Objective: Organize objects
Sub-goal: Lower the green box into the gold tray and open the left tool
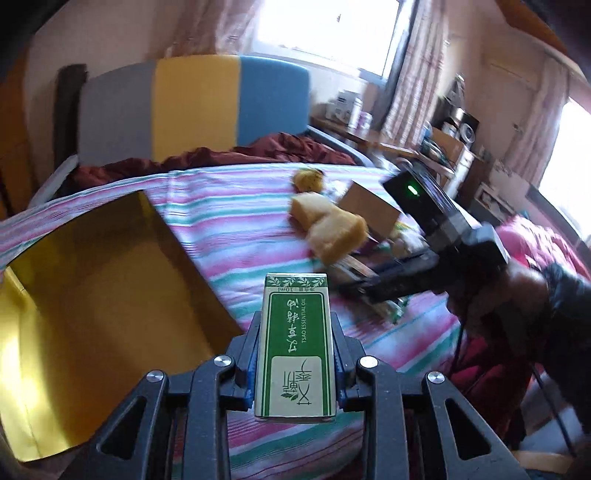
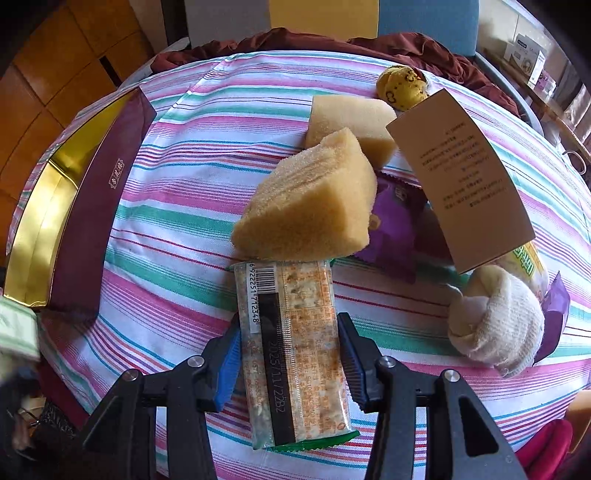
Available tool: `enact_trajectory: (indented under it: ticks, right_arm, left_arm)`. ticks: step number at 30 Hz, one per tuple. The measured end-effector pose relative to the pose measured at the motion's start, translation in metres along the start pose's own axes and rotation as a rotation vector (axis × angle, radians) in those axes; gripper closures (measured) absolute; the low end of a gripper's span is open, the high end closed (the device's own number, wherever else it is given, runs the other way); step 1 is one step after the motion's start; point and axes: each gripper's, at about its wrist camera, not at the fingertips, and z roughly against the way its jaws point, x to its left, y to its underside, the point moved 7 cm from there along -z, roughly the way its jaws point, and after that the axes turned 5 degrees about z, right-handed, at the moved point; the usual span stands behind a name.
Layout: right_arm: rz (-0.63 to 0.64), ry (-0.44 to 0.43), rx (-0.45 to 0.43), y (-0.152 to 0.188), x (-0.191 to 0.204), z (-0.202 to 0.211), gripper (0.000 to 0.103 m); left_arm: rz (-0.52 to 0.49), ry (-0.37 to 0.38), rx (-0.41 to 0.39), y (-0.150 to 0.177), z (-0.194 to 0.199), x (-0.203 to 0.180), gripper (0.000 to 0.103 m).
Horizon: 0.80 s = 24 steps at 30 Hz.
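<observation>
Snack packet lies between right gripper fingers — unclamped.

Home bedroom: bed with striped sheet, padded headboard, curtained window, cluttered side desk.

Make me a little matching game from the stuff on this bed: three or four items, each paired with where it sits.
1 green carton
2 snack packet
3 white sock ball
4 gold-lined box

a between the right gripper's fingers
b far left on the bedspread
c clamped in the left gripper
d right of the packet

Pairs: 1-c, 2-a, 3-d, 4-b
</observation>
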Motion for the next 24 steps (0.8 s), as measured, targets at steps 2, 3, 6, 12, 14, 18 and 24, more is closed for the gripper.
enact_trajectory:
  ticks: [2,3,6,12,14,18,24]
  right_arm:
    - [0.004,0.005,-0.001,0.001,0.002,-0.003,0.054]
    - [0.006,0.008,-0.002,0.002,0.003,-0.005,0.054]
    - [0.011,0.017,-0.003,-0.015,-0.003,0.003,0.054]
    - [-0.025,0.045,-0.005,-0.047,-0.012,0.012,0.054]
    - [-0.025,0.045,-0.005,-0.049,-0.008,0.009,0.054]
    - [-0.025,0.045,-0.005,-0.042,-0.018,0.021,0.054]
    - [-0.024,0.045,-0.006,-0.038,-0.024,0.028,0.054]
  left_arm:
    - [0.042,-0.066,-0.025,-0.005,0.013,0.025,0.072]
    - [0.069,-0.100,-0.035,-0.008,0.019,0.039,0.072]
    - [0.145,-0.186,-0.043,-0.009,0.029,0.084,0.072]
    - [0.347,-0.334,0.015,-0.009,0.033,0.180,0.072]
    - [0.390,-0.364,0.039,-0.013,0.030,0.206,0.072]
    - [0.469,-0.418,0.064,-0.025,0.018,0.247,0.072]
    - [0.506,-0.489,0.097,-0.041,-0.010,0.289,0.072]
